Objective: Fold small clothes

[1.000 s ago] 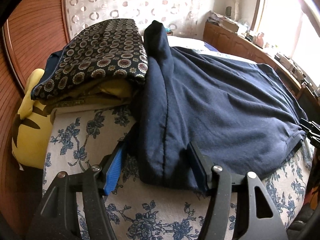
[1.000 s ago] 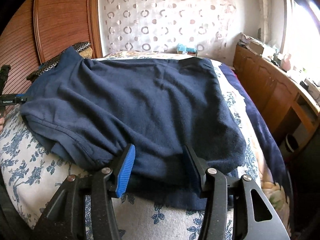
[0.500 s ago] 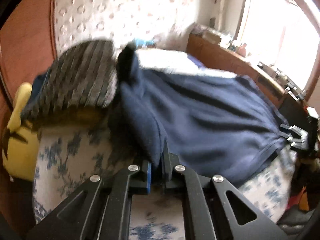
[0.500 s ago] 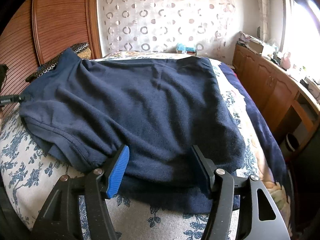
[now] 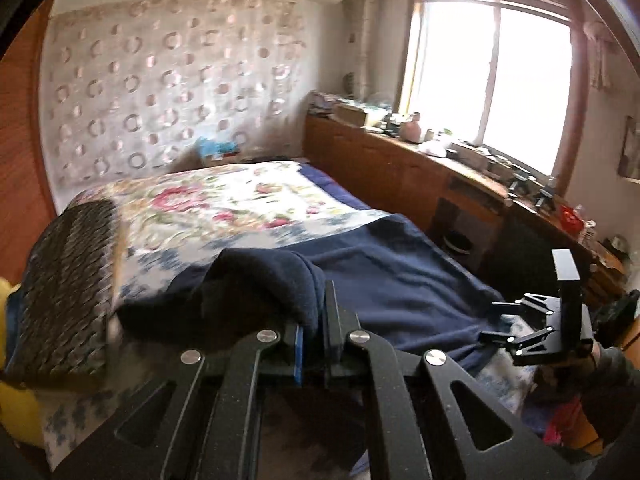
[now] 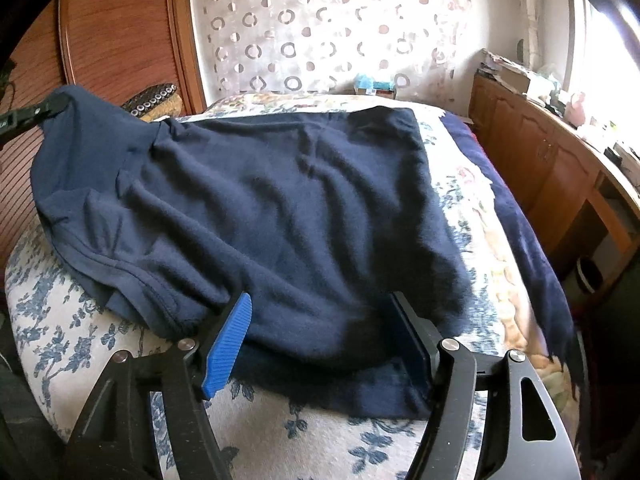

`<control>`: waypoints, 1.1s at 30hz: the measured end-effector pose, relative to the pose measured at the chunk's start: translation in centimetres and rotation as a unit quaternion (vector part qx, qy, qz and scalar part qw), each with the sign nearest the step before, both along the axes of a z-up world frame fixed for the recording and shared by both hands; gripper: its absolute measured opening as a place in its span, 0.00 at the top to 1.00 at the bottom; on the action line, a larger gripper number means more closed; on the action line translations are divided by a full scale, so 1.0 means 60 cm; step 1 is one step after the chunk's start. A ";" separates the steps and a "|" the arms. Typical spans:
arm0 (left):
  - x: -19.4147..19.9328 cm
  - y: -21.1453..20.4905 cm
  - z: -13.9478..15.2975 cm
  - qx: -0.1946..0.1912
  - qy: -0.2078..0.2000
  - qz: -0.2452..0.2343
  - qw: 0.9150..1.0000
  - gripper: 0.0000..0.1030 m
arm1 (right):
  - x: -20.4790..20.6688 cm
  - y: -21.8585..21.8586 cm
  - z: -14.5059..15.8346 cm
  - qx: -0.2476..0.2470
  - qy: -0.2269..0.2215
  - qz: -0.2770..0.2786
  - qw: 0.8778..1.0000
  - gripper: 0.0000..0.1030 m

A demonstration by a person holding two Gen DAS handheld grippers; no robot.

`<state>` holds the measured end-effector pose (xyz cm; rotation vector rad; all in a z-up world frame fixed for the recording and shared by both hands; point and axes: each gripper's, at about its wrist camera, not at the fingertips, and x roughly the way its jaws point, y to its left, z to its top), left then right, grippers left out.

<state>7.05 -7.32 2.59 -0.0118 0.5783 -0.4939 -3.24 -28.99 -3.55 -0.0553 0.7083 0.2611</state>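
A navy blue garment point(image 6: 288, 216) lies spread on the bed. My left gripper point(image 5: 316, 332) is shut on a bunched edge of the garment point(image 5: 272, 280) and holds it lifted off the bed; it shows in the right wrist view point(image 6: 36, 114) at the far left with the cloth pulled up. My right gripper point(image 6: 320, 332) is open, its jaws on either side of the garment's near edge, which rests on the bed. The right gripper also shows in the left wrist view point(image 5: 532, 328) at the right.
A folded pile with a dark circle-patterned cloth point(image 5: 68, 292) sits at the left by a yellow cushion point(image 5: 16, 404). The floral bedspread point(image 5: 224, 204) runs back to the curtain. A wooden cabinet point(image 5: 400, 168) with clutter lines the right wall under the window.
My left gripper closed on the garment's edge and lifted it up and back over the bed. My right gripper stayed open at the near edge, shifting only slightly.
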 end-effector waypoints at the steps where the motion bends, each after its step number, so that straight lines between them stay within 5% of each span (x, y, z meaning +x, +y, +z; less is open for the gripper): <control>1: 0.003 -0.017 0.006 -0.001 -0.003 -0.010 1.000 0.93 | -0.003 -0.003 0.003 0.000 -0.003 -0.001 1.000 0.31; 16: 0.004 -0.171 0.058 0.016 -0.006 -0.108 0.994 0.93 | -0.041 -0.035 0.038 0.016 -0.042 -0.018 0.999 0.31; 19: -0.001 -0.183 0.046 0.024 0.005 -0.120 0.993 0.84 | -0.042 -0.041 0.038 0.020 -0.043 -0.021 0.999 0.31; 21: -0.005 -0.181 0.041 0.026 0.005 -0.122 0.992 0.56 | -0.039 -0.042 0.037 0.020 -0.042 -0.022 0.999 0.31; 24: -0.008 -0.176 0.038 0.027 0.007 -0.117 0.993 0.40 | -0.036 -0.041 0.037 0.019 -0.041 -0.022 0.999 0.31; 29: -0.009 -0.145 0.026 0.031 0.009 -0.090 0.995 0.27 | -0.029 -0.035 0.044 0.018 -0.044 -0.019 0.999 0.31; 33: -0.007 -0.106 0.002 0.033 0.018 -0.063 0.997 0.26 | -0.021 -0.022 0.049 0.017 -0.048 -0.007 0.999 0.31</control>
